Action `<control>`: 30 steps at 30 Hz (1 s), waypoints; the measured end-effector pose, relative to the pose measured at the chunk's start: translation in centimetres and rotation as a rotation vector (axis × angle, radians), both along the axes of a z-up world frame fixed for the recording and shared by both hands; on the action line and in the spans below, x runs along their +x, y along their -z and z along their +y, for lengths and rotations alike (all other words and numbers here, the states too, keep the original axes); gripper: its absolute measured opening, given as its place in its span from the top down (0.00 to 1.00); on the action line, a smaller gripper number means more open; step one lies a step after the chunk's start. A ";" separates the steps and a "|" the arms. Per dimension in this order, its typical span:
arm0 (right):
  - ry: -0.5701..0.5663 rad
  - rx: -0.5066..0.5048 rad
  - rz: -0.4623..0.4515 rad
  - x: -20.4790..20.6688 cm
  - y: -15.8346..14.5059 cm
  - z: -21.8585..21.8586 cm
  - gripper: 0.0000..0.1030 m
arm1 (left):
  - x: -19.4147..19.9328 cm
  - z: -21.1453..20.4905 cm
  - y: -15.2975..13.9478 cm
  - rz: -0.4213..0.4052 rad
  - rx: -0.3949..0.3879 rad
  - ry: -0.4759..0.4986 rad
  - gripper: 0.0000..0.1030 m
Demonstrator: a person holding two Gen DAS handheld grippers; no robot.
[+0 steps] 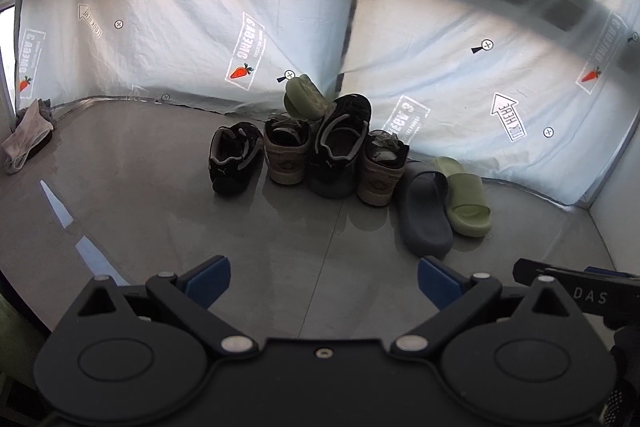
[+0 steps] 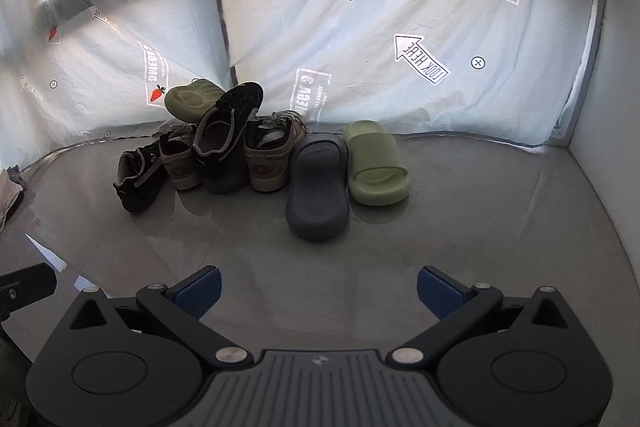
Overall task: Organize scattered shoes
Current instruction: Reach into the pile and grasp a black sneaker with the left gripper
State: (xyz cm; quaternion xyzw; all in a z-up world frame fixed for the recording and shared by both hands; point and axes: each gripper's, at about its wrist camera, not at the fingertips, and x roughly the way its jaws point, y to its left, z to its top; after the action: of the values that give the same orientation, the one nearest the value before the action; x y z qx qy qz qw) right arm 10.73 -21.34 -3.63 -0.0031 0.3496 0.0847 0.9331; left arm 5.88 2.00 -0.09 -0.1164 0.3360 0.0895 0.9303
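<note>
Right wrist view: we are holding both jaws apart, empty; black sneaker [image 2: 230,119] and green slide [image 2: 192,101] are leaning on pile, risking toppling if nudged.

Looks like a staged recording corner, not a lived-in room: walls draped w/ translucent plastic sheeting [image 2: 360,39] printed w/ carrots, "LOOK HERE" arrows & target marks. Glossy grey tile floor [image 2: 460,227], shoe pile [image 2: 224,143] against the sheet, crumpled rag [image 1: 28,139] at the edge.

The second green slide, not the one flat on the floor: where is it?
Left wrist view: green slide perched atop the pile's back, sole outward, against the sheet behind the raised black sneaker.
</note>
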 end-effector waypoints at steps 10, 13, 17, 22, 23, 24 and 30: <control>0.135 0.027 0.019 4.1 0.9 3.2 0.00 | 10.5 6.6 2.7 -0.024 -0.001 0.137 0.07; 0.205 0.030 0.035 5.4 1.3 3.9 0.00 | 14.0 9.0 4.5 -0.029 0.067 0.139 0.08; 0.287 0.015 0.072 7.1 1.8 5.1 0.00 | 20.3 13.4 9.2 0.040 0.055 0.233 0.55; 0.274 -0.064 0.111 8.2 2.2 7.6 0.01 | 25.1 17.4 13.5 0.088 0.030 0.191 0.57; 0.261 -0.079 0.117 8.3 2.3 8.2 0.01 | 25.8 17.7 13.9 0.085 0.057 0.193 0.57; 0.249 -0.092 0.123 8.4 2.3 8.6 0.01 | 26.7 17.9 14.4 0.083 0.084 0.203 0.56; 0.244 -0.112 0.165 9.8 2.9 9.3 0.01 | 28.8 19.5 15.2 0.068 0.081 0.109 0.56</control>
State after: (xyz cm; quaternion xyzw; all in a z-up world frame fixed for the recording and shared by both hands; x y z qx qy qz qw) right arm 20.53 -12.06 -6.56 -0.0058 0.4270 -0.0489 0.9029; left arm 34.70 21.46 -15.28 -0.0568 0.3694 0.0561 0.9258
